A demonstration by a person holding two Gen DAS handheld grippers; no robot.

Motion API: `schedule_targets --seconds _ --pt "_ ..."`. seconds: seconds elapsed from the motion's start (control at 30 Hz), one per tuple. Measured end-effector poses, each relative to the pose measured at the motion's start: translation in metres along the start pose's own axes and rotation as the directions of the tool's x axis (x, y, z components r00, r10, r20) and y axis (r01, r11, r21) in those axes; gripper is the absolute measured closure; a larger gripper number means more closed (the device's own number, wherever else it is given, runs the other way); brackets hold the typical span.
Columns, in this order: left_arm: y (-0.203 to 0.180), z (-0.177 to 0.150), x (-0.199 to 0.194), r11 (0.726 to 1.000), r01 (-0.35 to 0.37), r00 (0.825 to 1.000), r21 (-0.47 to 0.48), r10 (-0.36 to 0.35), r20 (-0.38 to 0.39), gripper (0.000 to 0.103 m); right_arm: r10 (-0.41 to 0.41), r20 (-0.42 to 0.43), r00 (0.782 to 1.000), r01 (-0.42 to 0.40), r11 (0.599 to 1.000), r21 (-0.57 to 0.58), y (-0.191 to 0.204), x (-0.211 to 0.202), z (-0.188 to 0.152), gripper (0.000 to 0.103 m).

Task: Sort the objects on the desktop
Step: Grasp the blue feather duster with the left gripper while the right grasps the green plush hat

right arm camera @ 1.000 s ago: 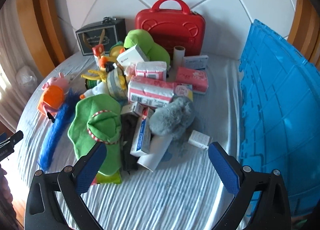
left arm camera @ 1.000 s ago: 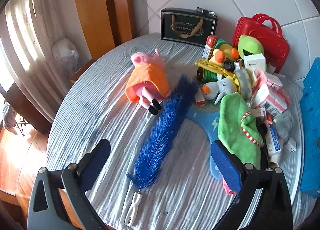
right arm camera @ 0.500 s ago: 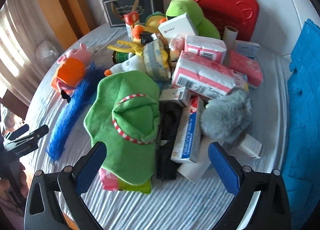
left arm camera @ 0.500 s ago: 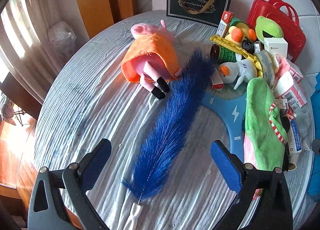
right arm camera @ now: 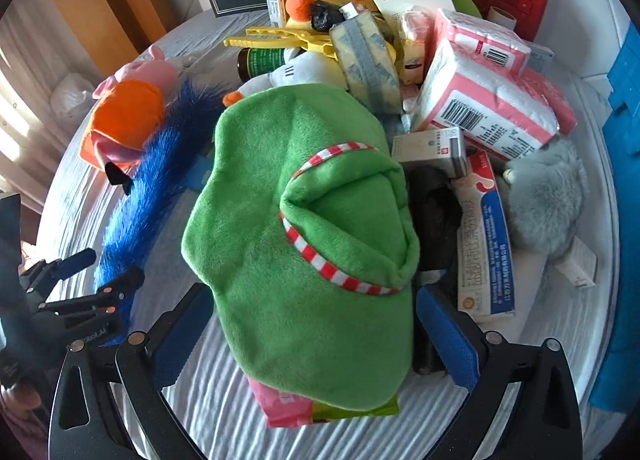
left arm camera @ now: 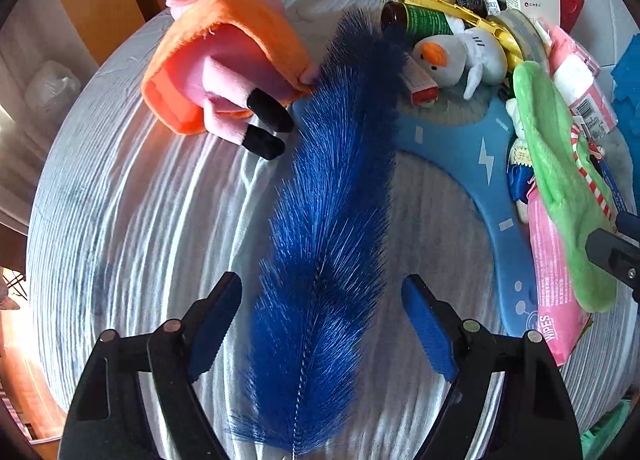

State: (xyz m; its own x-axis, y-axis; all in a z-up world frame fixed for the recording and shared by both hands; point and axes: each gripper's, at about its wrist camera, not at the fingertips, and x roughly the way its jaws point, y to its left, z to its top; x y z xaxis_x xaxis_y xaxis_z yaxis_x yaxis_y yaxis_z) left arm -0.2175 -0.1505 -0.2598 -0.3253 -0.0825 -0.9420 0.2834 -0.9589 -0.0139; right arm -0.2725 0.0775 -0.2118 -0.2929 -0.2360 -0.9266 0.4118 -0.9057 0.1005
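Both tongs have come down: the left tongs [left arm camera: 322, 324], just narrowing, straddle the blue duster [left arm camera: 324, 227] unclamped. The right tongs [right arm camera: 316, 336], apart, straddle the green plush [right arm camera: 296, 227]. Soft bristles may slip out if squeezed shallowly.

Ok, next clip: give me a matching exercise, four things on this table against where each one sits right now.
Things:
1. blue feather duster
2. green plush hat
3. pig plush in orange
4. grey furry toy

Places:
A. between the right gripper's open jaws
B. beside the toothpaste box, far from the duster
C. between the left gripper's jaws, pads not touching it
D. its black feet against the duster's bristles

Pairs: 1-C, 2-A, 3-D, 4-B
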Motion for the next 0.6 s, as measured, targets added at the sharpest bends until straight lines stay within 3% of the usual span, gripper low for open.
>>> schedule_targets --seconds 0.13,0.27,0.6 --pt "0.0 -0.003 0.016 1.0 0.017 0.999 0.019 -0.016 -0.034 0.027 -0.042 -0.025 0.999 0.042 0.999 0.013 0.004 0.024 0.001 0.0" --pt "0.0 -0.007 0.015 0.999 0.013 1.0 0.04 -0.013 0.007 0.027 -0.011 -0.043 0.999 0.015 0.996 0.091 -0.009 0.038 -0.006 0.0" --pt "0.001 -0.008 0.015 0.999 0.011 1.0 0.03 -0.011 0.019 0.02 0.0 -0.016 1.0 0.002 0.991 0.132 -0.017 0.048 -0.016 0.0"
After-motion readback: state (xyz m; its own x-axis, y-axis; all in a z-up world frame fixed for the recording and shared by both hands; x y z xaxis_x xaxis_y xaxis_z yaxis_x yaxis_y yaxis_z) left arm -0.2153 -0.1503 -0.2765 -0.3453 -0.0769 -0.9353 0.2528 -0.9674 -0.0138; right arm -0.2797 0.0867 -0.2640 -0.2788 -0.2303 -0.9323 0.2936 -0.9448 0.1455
